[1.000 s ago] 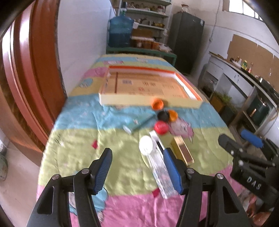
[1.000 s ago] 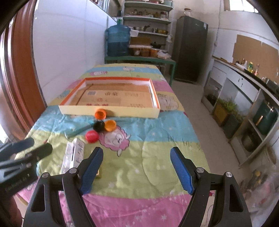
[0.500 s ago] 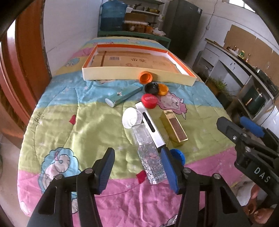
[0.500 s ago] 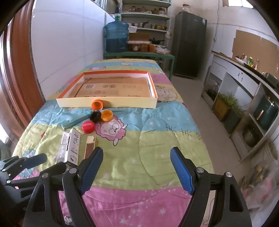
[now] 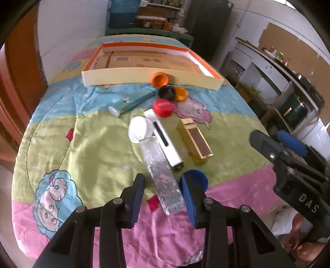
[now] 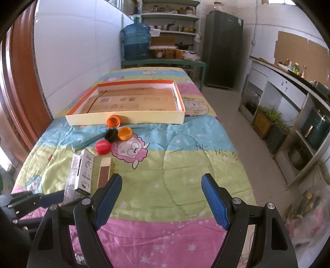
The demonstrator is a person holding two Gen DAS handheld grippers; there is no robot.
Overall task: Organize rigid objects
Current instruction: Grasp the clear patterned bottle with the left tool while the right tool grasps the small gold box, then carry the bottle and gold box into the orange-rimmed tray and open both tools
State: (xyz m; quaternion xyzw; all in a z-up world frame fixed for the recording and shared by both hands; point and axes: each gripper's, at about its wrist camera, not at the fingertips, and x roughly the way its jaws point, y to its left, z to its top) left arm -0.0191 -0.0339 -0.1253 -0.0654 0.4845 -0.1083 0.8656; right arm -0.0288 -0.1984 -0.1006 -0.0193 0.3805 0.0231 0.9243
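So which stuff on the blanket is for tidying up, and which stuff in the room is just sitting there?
For tidying:
- clear bottle, between the closing left tool
- white box
- gold box
- teal tube
- red cap
- tray

Just sitting there:
- water jug
- fridge
- shelves

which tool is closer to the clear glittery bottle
Left. The left tool straddles the clear glittery bottle, jaws closing around its near end. The right tool hangs open over bare quilt, off to the bottle's right.

Clear glittery box [image 5: 164,181] lies flat on quilt (white lid [image 5: 137,129] far end); boxes alongside.
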